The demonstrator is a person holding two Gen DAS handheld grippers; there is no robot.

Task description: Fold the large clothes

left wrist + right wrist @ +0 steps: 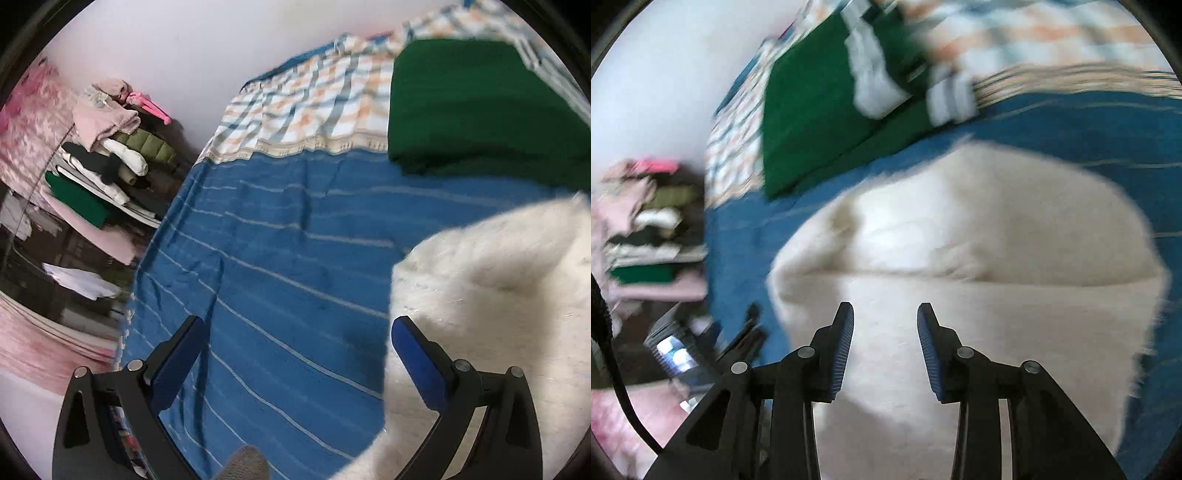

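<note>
Hovering over the bed [280, 258] with the left tool [295, 354] and right tool [885, 332] both released, gripping nothing. Lying folded near the bed's near edge: white fluffy garment [979, 240], green garment [480, 110] beyond. Risking a slipped, bunched fold if pinching only loose pile.

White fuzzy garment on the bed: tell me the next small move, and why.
Probably lower the right gripper onto the white fuzzy garment and pinch its near edge. Both grippers are open and empty; the left gripper is over the blue sheet.
</note>
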